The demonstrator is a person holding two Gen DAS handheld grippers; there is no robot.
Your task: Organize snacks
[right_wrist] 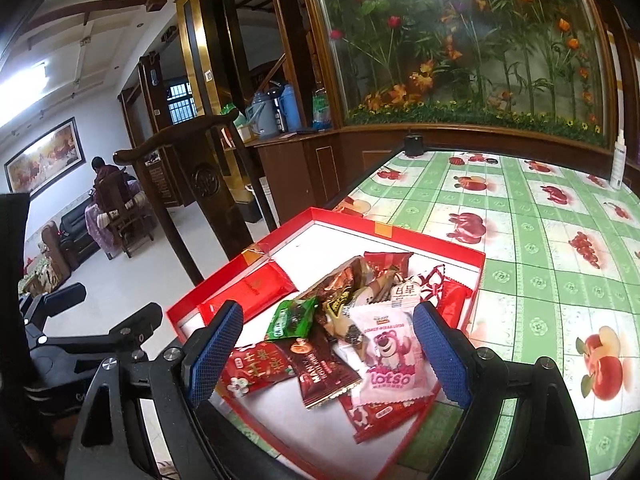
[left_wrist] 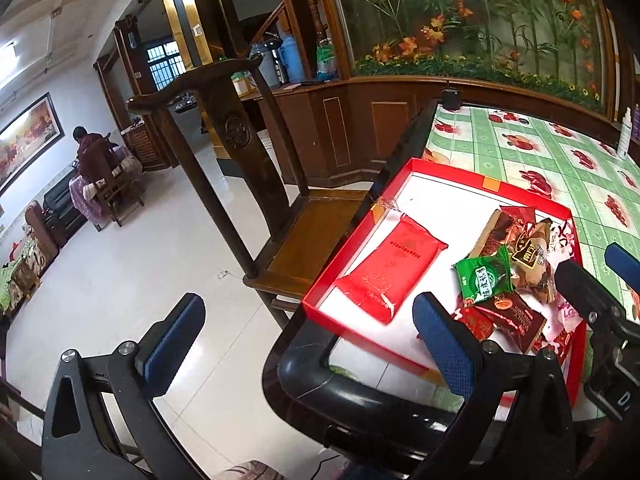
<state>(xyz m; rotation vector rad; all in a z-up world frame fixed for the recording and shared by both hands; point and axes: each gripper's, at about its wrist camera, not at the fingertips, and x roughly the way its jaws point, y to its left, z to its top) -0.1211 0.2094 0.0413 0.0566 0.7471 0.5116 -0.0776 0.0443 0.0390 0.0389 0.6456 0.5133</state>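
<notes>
A shallow red box [left_wrist: 362,216] [right_wrist: 478,280] with a white floor lies on the table's near left corner. A flat red packet [left_wrist: 390,268] [right_wrist: 256,286] lies alone in its left part. A pile of snack packets fills its right part: a green one [left_wrist: 484,276] [right_wrist: 294,318], a brown one [left_wrist: 510,318] [right_wrist: 326,370], a pink Lotso one [right_wrist: 390,356]. My left gripper [left_wrist: 308,344] is open and empty, at the box's near left corner, half over the floor. My right gripper [right_wrist: 328,356] is open just above the pile; it also shows in the left wrist view [left_wrist: 596,272].
The table has a green checked cloth with apple prints [right_wrist: 552,240]. A dark wooden chair [left_wrist: 256,184] stands against the table's left edge. A white bottle [right_wrist: 618,164] stands at the far right. A wood counter with flasks [right_wrist: 280,116] and a flower panel are behind.
</notes>
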